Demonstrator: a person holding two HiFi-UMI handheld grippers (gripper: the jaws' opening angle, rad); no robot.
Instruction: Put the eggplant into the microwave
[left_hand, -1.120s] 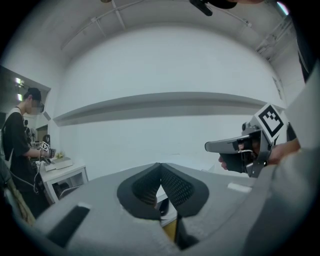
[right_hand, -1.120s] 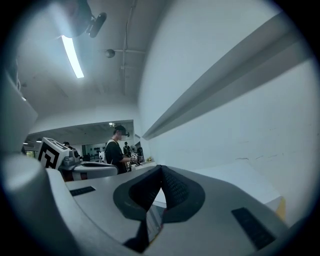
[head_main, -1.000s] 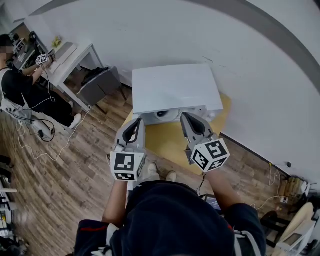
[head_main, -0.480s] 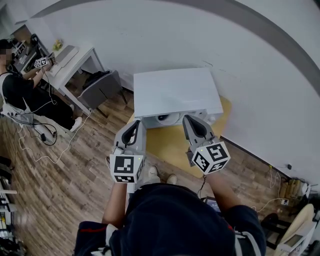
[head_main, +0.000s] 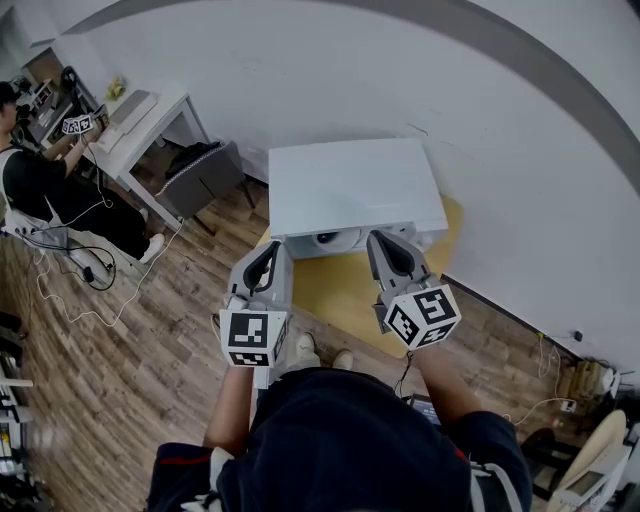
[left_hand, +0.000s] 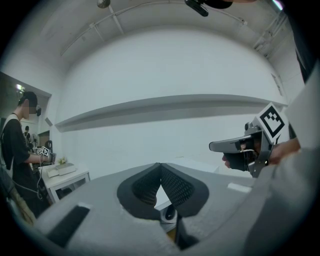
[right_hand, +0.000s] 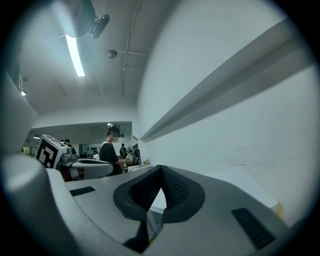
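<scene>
A white microwave (head_main: 350, 185) stands on a yellow table (head_main: 340, 290) against the wall, with its front facing me. No eggplant shows in any view. My left gripper (head_main: 268, 252) hovers over the table's near left edge, its jaws shut with nothing between them. My right gripper (head_main: 386, 240) hangs just in front of the microwave's right half, also shut and empty. In the left gripper view the closed left gripper (left_hand: 160, 166) points toward the wall, and the right gripper (left_hand: 220, 146) shows beside it. The right gripper view shows the closed right gripper (right_hand: 160, 169) and the microwave's white top (right_hand: 240, 180).
The white wall runs close behind the microwave. At the far left, another person (head_main: 40, 190) sits at a white desk (head_main: 140, 115), with a grey chair (head_main: 200, 170) near it. Cables (head_main: 70, 270) trail over the wood floor. My shoes (head_main: 310, 350) stand at the table's edge.
Both grippers stay where they were, shut. Only the head view has shifted slightly, so the microwave sits a bit lower in the picture.
</scene>
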